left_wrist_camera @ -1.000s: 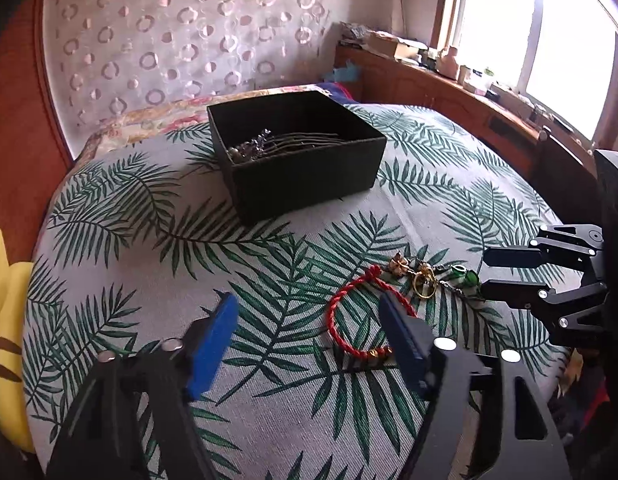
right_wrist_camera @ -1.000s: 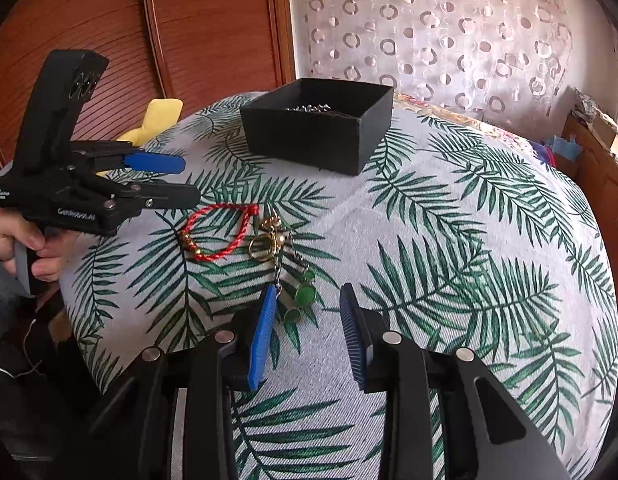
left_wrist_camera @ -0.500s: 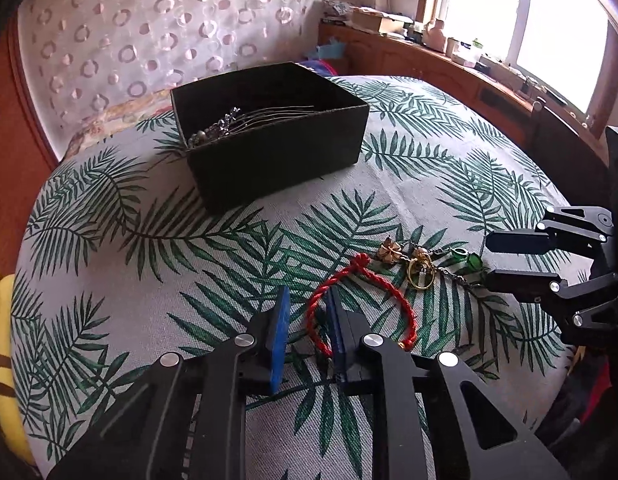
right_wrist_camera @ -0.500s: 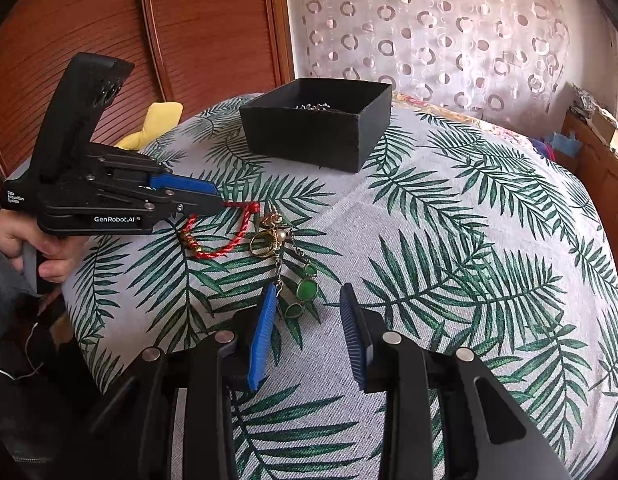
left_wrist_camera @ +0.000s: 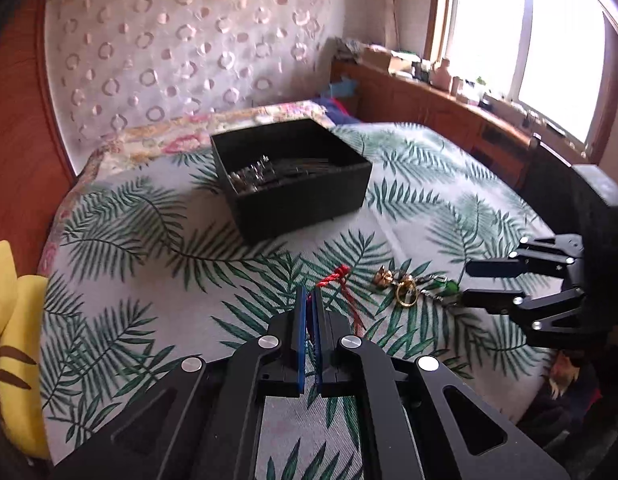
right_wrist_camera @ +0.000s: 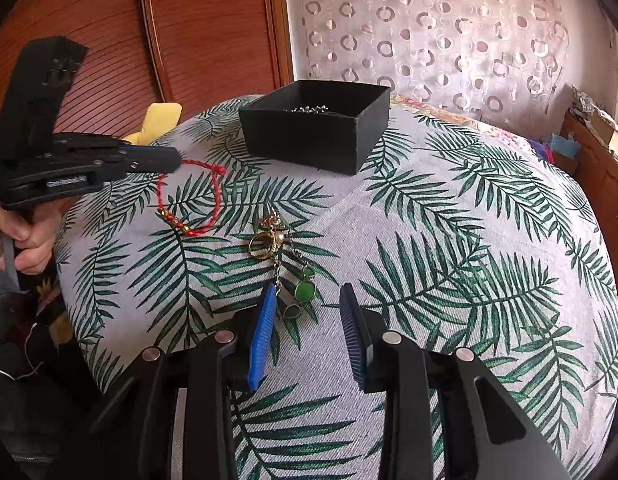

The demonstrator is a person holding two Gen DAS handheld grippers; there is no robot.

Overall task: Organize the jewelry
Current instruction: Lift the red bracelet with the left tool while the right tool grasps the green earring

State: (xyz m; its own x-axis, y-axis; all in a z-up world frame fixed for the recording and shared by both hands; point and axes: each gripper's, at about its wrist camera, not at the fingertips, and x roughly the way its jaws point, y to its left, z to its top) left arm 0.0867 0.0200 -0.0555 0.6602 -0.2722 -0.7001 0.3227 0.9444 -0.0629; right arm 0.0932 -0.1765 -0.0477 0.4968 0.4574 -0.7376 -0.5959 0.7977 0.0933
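Black square cardboard box (right_wrist_camera: 315,130) sits on round table under palm-leaf cloth (right_wrist_camera: 449,240); silver metal pieces (left_wrist_camera: 253,174) inside. Nearer than box: red braided cord bracelet (right_wrist_camera: 189,200) leftward, gold ring cluster (right_wrist_camera: 267,240) centre, green-stone chain earrings (right_wrist_camera: 303,288) nearest. Yellow plush cushion (right_wrist_camera: 159,118) left of box, beyond table edge.

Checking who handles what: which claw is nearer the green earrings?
Right. The right claw is open with the green earrings between its fingertips; the left claw is off to the side, shut on the red bracelet.

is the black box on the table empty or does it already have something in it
Not empty: the open black box already holds silvery jewelry, seen over its rim in both views.
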